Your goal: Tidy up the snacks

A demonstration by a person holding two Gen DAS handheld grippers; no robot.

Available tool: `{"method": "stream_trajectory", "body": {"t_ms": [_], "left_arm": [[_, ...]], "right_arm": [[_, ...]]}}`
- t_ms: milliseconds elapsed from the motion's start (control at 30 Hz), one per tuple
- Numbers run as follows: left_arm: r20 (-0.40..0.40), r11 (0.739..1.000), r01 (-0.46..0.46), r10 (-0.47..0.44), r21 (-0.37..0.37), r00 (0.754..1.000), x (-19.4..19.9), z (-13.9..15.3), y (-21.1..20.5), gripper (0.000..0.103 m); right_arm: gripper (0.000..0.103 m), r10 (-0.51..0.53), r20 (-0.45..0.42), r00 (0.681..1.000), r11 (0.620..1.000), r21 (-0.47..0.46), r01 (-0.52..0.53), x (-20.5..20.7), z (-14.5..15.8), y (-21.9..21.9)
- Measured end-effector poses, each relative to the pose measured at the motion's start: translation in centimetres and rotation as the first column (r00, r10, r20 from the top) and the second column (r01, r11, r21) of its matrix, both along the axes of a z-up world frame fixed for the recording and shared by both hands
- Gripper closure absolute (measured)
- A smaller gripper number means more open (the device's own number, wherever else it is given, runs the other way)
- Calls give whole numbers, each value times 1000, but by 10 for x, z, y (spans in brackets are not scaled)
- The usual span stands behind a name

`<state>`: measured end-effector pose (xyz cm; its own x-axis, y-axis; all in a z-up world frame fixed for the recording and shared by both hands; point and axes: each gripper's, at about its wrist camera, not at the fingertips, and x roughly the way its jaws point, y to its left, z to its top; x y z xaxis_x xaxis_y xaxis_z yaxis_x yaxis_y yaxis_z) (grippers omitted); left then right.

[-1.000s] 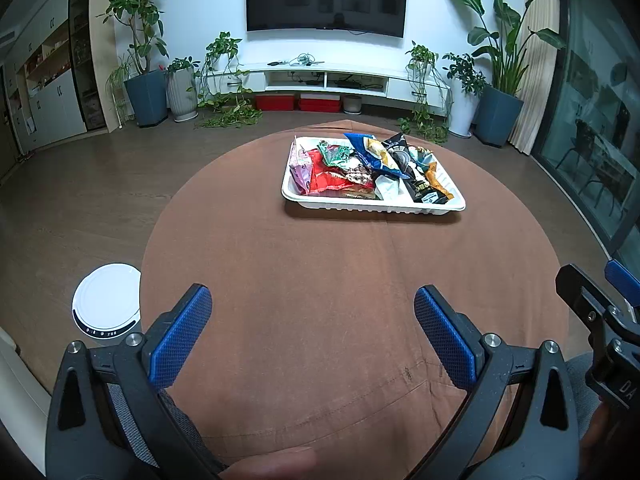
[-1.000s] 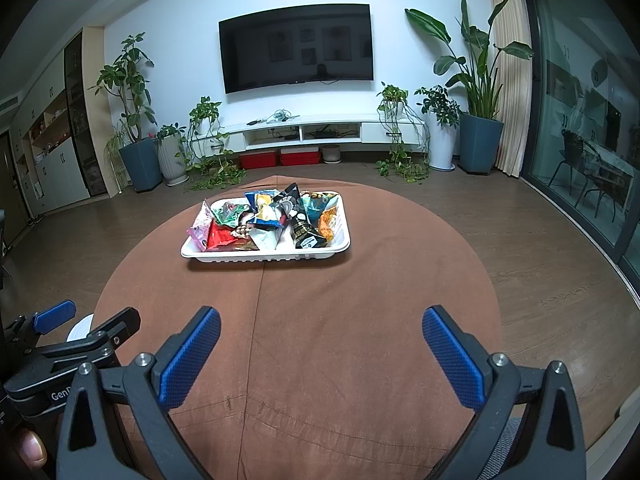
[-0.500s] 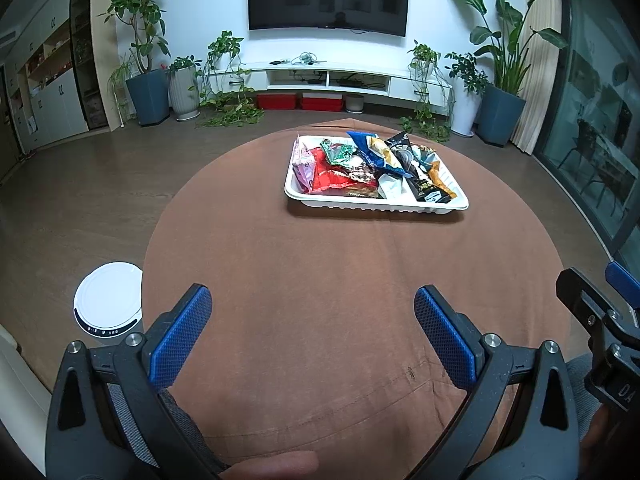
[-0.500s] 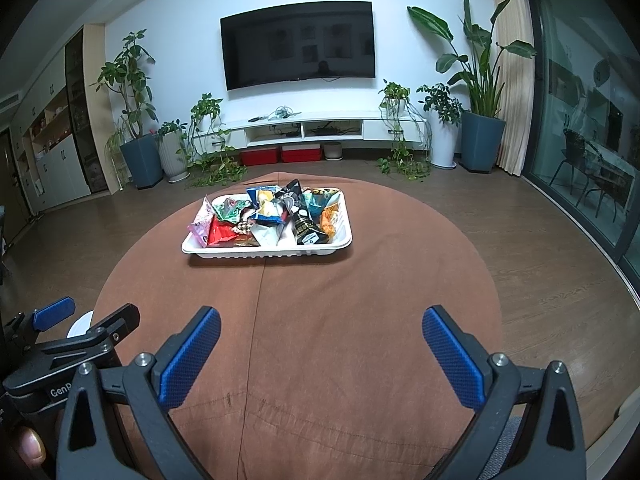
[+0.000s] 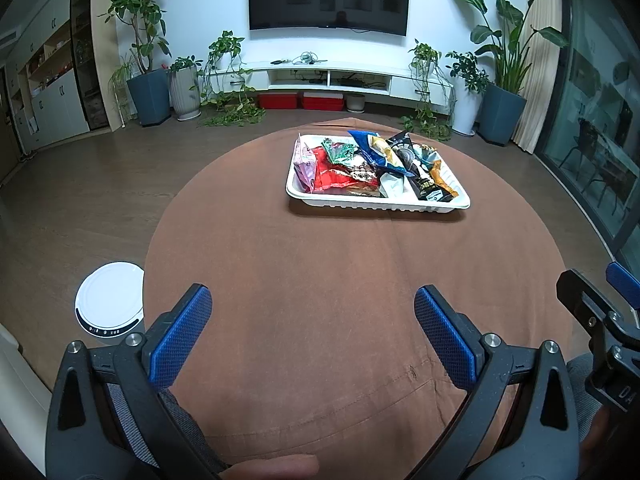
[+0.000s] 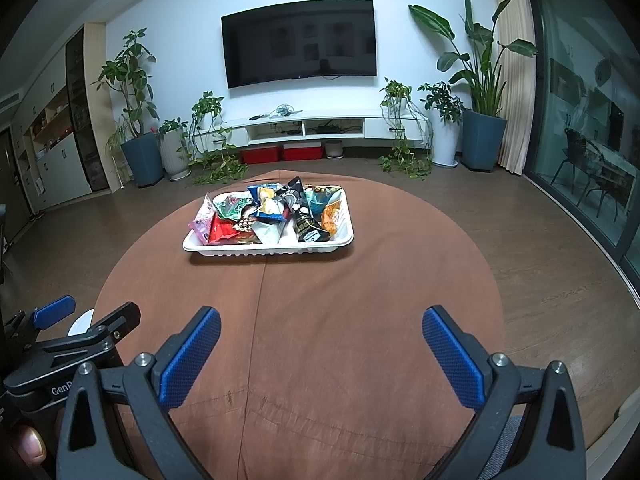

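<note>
- The left gripper (image 5: 312, 312) has its jaws spread wide with nothing between them; the right gripper (image 6: 320, 334) is equally wide and empty.
- Both hang over the near side of the brown tablecloth (image 5: 320, 264), well apart from the white tray (image 5: 376, 201).
- The snack packets (image 6: 272, 216) lie heaped and overlapping in that tray, at the table's far side.
- Risk, as a judgement: closing on the heap could pinch two packets at once, or drag the light tray across the cloth.
- Glossy wrappers may slip out of a shallow pinch.
</note>
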<state>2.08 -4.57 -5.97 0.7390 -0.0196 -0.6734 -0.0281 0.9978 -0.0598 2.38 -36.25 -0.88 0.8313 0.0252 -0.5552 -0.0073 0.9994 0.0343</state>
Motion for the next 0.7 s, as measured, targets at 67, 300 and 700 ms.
{"method": "stream_trajectory", "body": {"t_ms": [67, 300, 700], "left_arm": [[-1, 1000, 0, 0, 0, 1000, 0, 0, 0, 0], [-1, 1000, 1, -1, 2, 1000, 1, 0, 0, 0], [27, 1000, 8, -8, 24, 1000, -2, 2, -2, 0]], "right_arm": [[0, 0, 1, 1000, 1000, 0, 0, 0, 1, 0], [0, 1, -1, 1000, 1000, 0, -1, 0, 2, 0], [0, 0, -1, 1000, 1000, -1, 0, 0, 5, -1]]}}
